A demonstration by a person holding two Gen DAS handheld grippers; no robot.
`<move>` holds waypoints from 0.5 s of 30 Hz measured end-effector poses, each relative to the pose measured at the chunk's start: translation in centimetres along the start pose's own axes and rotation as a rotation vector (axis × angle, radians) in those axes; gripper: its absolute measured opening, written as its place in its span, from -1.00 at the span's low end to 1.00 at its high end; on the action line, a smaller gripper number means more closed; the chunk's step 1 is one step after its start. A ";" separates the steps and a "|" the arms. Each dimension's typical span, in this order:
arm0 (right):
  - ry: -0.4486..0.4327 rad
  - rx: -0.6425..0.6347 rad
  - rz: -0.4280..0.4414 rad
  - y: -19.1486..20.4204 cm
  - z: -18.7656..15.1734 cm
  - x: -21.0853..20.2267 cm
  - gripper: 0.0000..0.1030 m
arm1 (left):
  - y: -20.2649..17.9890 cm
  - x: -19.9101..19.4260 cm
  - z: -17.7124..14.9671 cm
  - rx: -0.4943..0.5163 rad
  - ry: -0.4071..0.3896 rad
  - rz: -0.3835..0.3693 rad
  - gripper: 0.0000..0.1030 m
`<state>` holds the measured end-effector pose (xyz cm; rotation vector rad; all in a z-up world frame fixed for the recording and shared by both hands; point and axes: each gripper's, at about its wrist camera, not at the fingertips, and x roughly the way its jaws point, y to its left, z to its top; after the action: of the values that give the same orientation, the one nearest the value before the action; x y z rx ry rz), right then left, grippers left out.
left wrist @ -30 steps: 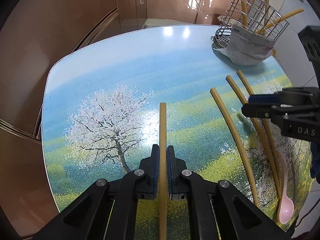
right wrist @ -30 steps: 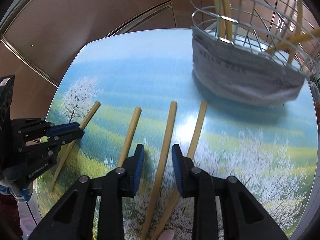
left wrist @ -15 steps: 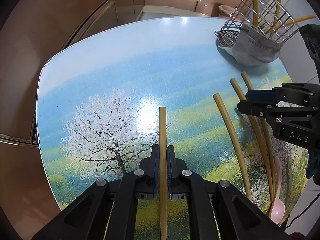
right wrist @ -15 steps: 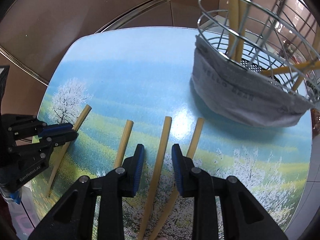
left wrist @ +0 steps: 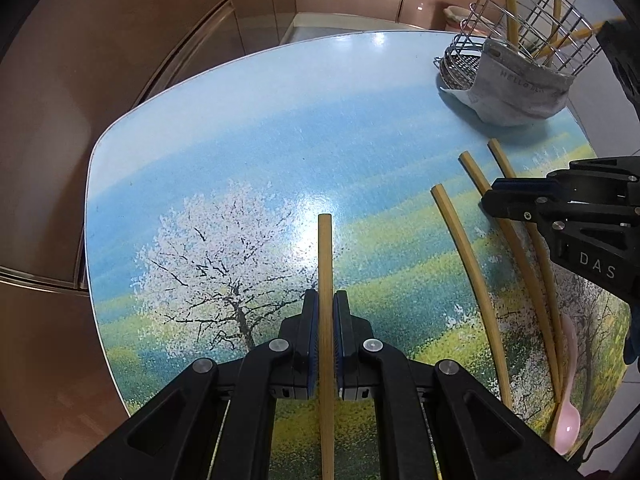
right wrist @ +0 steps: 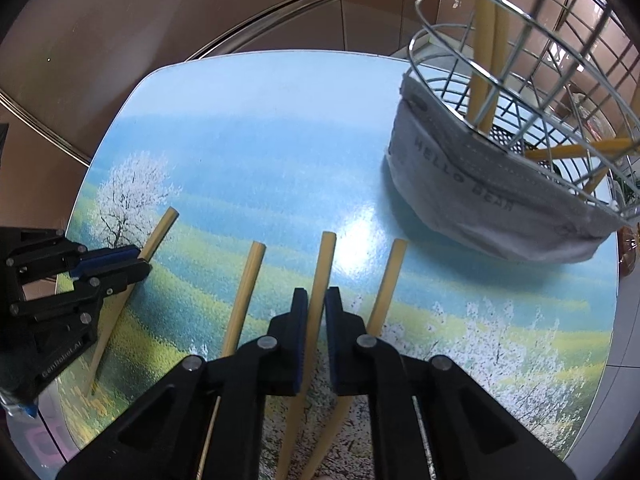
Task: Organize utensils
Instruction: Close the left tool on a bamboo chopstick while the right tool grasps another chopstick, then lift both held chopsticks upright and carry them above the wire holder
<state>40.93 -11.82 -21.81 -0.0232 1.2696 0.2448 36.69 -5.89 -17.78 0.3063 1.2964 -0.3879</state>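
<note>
Our left tool (left wrist: pixel 326 330) clamps one chopstick (left wrist: pixel 325 264); the right tool (right wrist: pixel 316 312) pinches another (right wrist: pixel 320 272) on the bench (right wrist: pixel 260 152). Either could pivot or snag the wire basket (right wrist: pixel 520 92), far right.

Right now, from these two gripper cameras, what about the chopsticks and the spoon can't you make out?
- Left wrist view: the near end of the chopstick in the left gripper is cut off by the bottom edge.
- Left wrist view: the pink spoon handle lies partly behind two chopsticks, under the right gripper.
- Right wrist view: the wire basket's rim and its chopsticks' tops run past the top edge.
</note>
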 end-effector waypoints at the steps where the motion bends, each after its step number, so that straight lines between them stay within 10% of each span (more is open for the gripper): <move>1: -0.006 0.003 0.001 0.0 0.0 0.0 -0.85 | -0.2 0.0 -0.1 0.003 -0.009 0.011 -0.87; 15: -0.301 0.003 0.146 -0.7 -3.8 -5.2 -0.87 | 0.9 -3.7 -3.5 -0.079 -0.184 0.031 -0.88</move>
<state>36.05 -13.91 -18.15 0.1060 0.9730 0.3586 33.27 -3.15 -15.02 0.2188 1.1221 -0.3297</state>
